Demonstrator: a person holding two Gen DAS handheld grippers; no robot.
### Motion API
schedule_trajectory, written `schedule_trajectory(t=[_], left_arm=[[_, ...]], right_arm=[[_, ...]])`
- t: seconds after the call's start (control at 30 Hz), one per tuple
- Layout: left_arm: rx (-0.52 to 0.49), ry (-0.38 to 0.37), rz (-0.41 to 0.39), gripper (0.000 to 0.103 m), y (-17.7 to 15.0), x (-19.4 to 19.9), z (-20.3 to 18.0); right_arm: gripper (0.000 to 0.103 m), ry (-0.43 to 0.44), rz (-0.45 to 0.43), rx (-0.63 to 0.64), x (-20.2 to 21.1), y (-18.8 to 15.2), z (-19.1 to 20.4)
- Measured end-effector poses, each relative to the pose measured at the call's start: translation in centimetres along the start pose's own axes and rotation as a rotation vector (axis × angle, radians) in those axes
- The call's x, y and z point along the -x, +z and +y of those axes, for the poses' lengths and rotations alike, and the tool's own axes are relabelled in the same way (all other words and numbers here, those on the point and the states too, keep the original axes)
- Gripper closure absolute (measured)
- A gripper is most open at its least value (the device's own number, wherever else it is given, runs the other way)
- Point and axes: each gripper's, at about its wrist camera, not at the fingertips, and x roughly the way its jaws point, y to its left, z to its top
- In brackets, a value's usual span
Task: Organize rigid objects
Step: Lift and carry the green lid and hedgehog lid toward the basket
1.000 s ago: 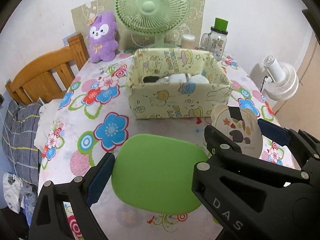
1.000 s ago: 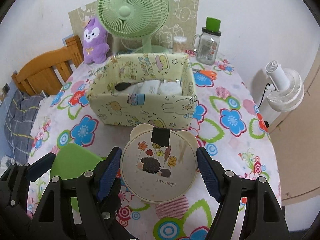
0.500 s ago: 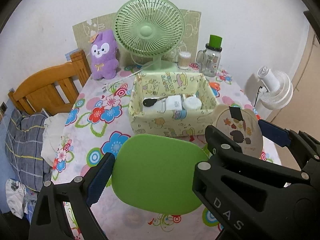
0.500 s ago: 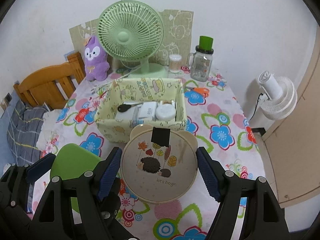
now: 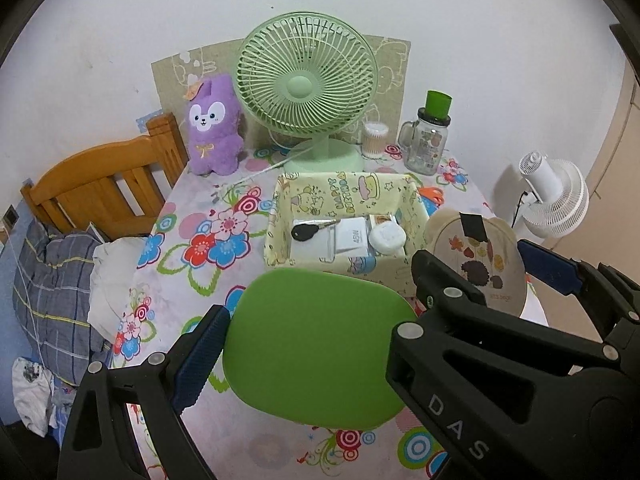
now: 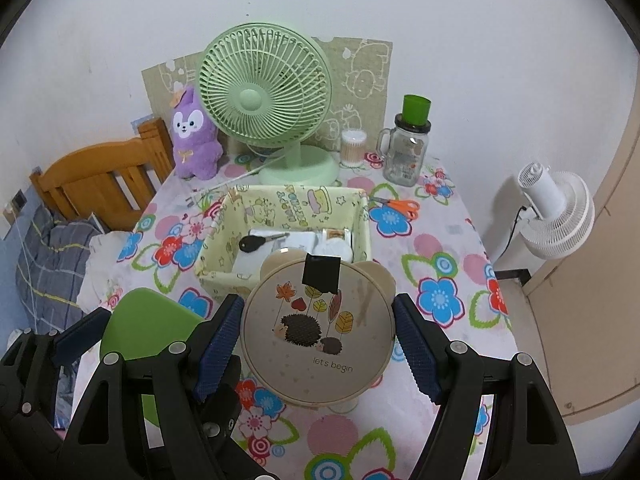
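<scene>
The surface [image 6: 460,248], covered in a bright flowered cloth, carries everything here. At its far edge stands a green fan [image 6: 260,100] with a purple plush toy [image 6: 192,136] to one side and a glass jar [image 6: 406,152] with a green cap to the other; a small pot of cotton swabs [image 6: 352,148] sits between fan and jar. A wooden chair [image 5: 108,184] stands beside the surface, and a white fan [image 6: 556,216] stands off the opposite side.

In the middle of the surface sits a pale yellow box [image 5: 344,196], open at the top. Inside it lie a black key [image 5: 308,230], a white packet [image 5: 352,236] and a round white tin [image 5: 386,238].

The left tongs [image 5: 320,344] grip a flat green lid [image 5: 316,352] by its two sides, held above the surface on the near side of the box. The right tongs [image 6: 320,332] are clamped on a round beige lid [image 6: 320,328] with bear ears, printed with hedgehogs and leaves and marked with a black square of tape; it hangs above the near wall of the box, and in the right wrist view it covers part of the box's inside. The two lids are side by side, green one to the left.

Orange scissors [image 6: 398,205] lie on the cloth just beside the box, toward the jar.
</scene>
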Motion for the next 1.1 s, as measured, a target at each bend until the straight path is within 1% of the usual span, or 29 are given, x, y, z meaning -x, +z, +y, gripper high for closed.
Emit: schedule_trajectory(t=[0.43,0.53,0.87,1.1], left_arm=[[0.022,-0.005,-0.004,0.007,3.0,-1.9,0.3],[0.011,0.018,-0.015,0.007,3.5,-2.3,0.3],[0.020,0.023,-0.001,0.007,5.5,-5.0,0.6],[0.021,0.029,0.023,0.007,6.3,-7.2,1.0]], right_arm=[[0.026,0.006,-0.005,0.023,-2.1,3.1,0.1],[0.026,0.006,0.002,0.021,-2.9,3.8,0.1],[0.026,0.014,0.021,0.027,-5.8,5.7,0.2],[0.026,0.022,0.042,0.027,-8.2,6.5,0.4]])
